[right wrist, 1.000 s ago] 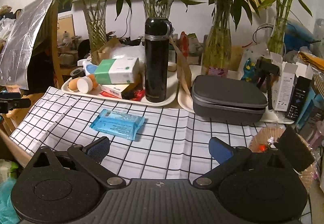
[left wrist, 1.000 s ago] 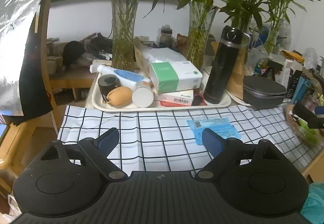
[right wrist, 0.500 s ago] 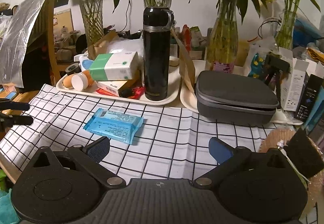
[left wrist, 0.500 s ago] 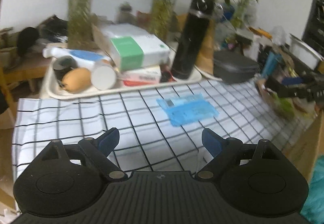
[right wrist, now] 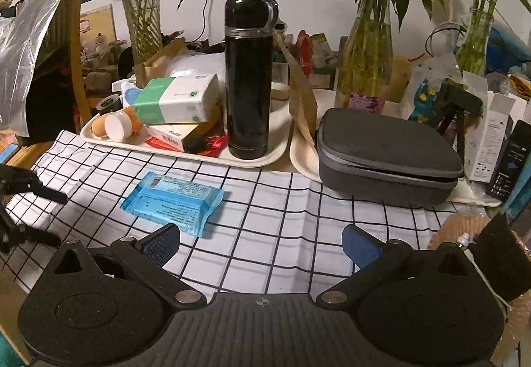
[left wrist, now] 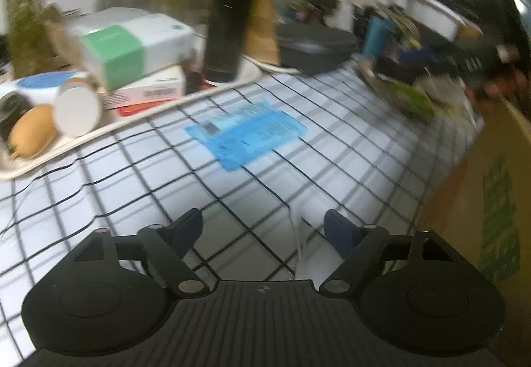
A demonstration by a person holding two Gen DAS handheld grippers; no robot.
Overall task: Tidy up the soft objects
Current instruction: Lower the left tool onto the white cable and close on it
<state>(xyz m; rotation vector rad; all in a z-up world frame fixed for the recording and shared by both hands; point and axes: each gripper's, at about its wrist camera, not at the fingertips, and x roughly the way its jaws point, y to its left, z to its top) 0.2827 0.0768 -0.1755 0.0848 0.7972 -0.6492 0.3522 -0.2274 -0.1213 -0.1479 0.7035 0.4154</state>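
Note:
A blue soft wipes pack [right wrist: 172, 202] lies flat on the checked cloth [right wrist: 282, 234]; it also shows in the blurred left wrist view [left wrist: 245, 133]. A green-and-white tissue pack [right wrist: 177, 100] rests on other items in the cream tray [right wrist: 265, 161]; it appears in the left wrist view [left wrist: 132, 43] too. My left gripper [left wrist: 264, 229] is open and empty, low over the cloth, short of the blue pack. My right gripper [right wrist: 260, 242] is open and empty, just in front of the pack. The left gripper's fingers [right wrist: 33, 191] show at the left edge of the right wrist view.
A black flask [right wrist: 249, 74] stands on the tray beside boxes and a capped tube [right wrist: 116, 126]. A grey zip case [right wrist: 388, 154] sits on a second tray to the right. Glass vases of bamboo [right wrist: 365, 68] stand behind. A cardboard box [left wrist: 491, 201] stands at the right table edge.
My left gripper has swung right and dropped closer to the cloth, its view now blurred. My right gripper has moved slightly forward toward the blue pack. Both stay open.

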